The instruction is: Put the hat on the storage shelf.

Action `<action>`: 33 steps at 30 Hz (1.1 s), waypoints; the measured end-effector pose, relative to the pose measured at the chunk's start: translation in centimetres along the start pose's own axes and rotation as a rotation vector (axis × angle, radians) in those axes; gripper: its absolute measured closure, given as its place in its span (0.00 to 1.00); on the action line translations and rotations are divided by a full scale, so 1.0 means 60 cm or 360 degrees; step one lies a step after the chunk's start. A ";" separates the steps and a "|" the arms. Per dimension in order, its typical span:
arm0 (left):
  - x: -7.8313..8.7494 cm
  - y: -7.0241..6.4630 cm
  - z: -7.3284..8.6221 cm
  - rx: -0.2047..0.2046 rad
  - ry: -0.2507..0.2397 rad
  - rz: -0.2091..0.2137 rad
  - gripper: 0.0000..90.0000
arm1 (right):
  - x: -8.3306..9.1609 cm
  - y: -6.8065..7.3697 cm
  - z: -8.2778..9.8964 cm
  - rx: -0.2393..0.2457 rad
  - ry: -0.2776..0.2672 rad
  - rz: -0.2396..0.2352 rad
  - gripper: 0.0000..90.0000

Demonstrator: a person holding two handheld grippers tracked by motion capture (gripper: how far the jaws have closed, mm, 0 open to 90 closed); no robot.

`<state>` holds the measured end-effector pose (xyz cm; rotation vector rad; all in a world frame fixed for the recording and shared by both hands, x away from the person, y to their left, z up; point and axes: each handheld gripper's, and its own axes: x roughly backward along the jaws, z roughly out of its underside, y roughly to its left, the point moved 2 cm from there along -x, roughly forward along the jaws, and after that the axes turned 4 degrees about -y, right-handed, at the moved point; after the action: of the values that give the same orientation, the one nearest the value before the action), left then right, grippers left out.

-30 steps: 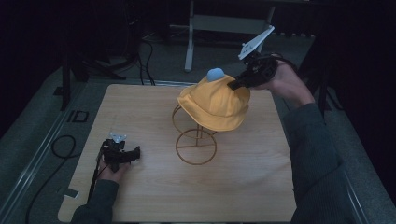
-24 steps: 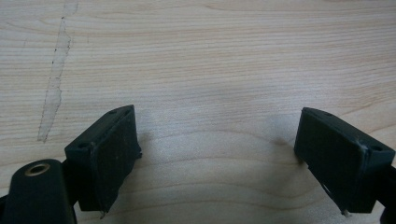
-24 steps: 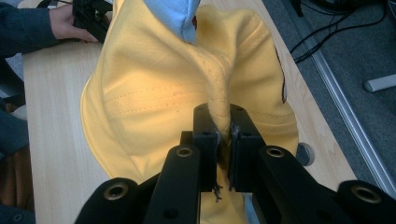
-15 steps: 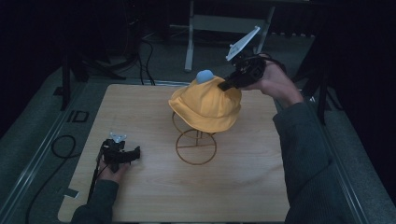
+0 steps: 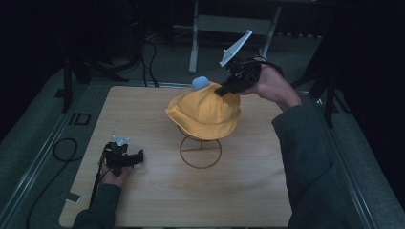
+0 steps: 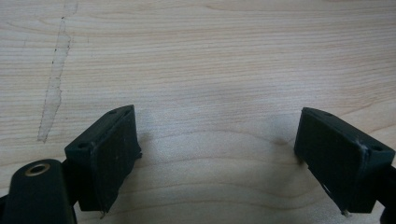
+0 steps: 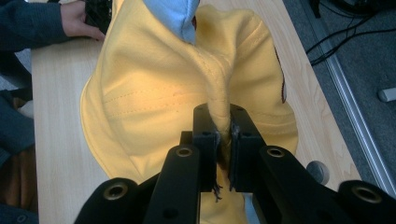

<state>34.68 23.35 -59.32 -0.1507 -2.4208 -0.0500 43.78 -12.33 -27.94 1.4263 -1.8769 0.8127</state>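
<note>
Left claw (image 5: 128, 157) parked on bench (image 5: 143, 200) near edge, jaws wide, empty — out of way. Wire stand (image 5: 200, 151) mid-bench carries yellow hat (image 5: 203, 114). Right claw (image 5: 223, 90) pinches fold of crown fabric — hat half-draped over blue stand top (image 5: 200, 83), likely for lifting.

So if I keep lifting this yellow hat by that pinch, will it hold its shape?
Probably not: the yellow hat bunches into a soft fold where the right gripper pinches it, so it looks floppy. It seems light. The wire stand underneath might tip if the brim snags.
</note>
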 end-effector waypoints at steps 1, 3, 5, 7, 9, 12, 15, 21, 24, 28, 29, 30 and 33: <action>0.000 0.000 0.000 0.0000 0.0000 0.0000 0.15 | -0.001 0.000 0.000 0.0001 0.0002 0.0000 0.93; 0.000 0.000 0.000 0.0001 0.0000 0.0000 0.15 | -0.002 0.000 -0.001 -0.0003 0.0003 -0.0002 0.93; 0.000 0.000 0.000 0.0001 0.0000 0.0000 0.15 | -0.004 0.001 -0.004 0.0002 -0.0003 -0.0006 0.93; 0.000 0.000 0.000 0.0000 0.0000 0.0000 0.15 | -0.006 0.002 -0.006 0.0011 -0.0009 -0.0010 0.93; 0.000 0.000 0.000 0.0000 0.0000 0.0000 0.15 | -0.008 0.003 -0.008 0.0009 -0.0011 -0.0017 0.92; 0.000 0.000 0.000 0.0000 0.0000 0.0000 0.15 | -0.013 0.004 -0.010 0.0014 -0.0007 -0.0024 0.92; 0.000 0.000 0.000 0.0000 0.0000 0.0000 0.15 | -0.017 0.006 -0.012 0.0014 -0.0007 -0.0032 0.92; 0.000 0.000 0.000 0.0000 -0.0001 0.0000 0.15 | -0.025 0.011 -0.013 0.0039 0.0007 -0.0051 0.92; 0.000 0.000 0.000 0.0001 -0.0002 -0.0001 0.15 | -0.029 0.011 -0.014 0.0037 0.0011 -0.0045 0.92; 0.000 0.000 0.000 0.0000 -0.0002 -0.0001 0.15 | -0.033 0.013 -0.015 0.0039 0.0018 -0.0048 0.92; 0.000 0.000 0.000 0.0001 -0.0002 -0.0001 0.15 | -0.034 0.013 -0.016 0.0042 0.0014 -0.0048 0.92; 0.000 0.000 0.000 0.0001 -0.0002 -0.0001 0.15 | -0.035 0.013 -0.016 0.0039 0.0020 -0.0048 0.92; 0.000 0.000 0.000 0.0000 -0.0002 0.0000 0.15 | -0.040 0.013 -0.017 0.0045 0.0022 -0.0051 0.92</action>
<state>34.69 23.35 -59.33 -0.1506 -2.4219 -0.0500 43.63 -9.98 -29.27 1.4608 -1.8340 0.8346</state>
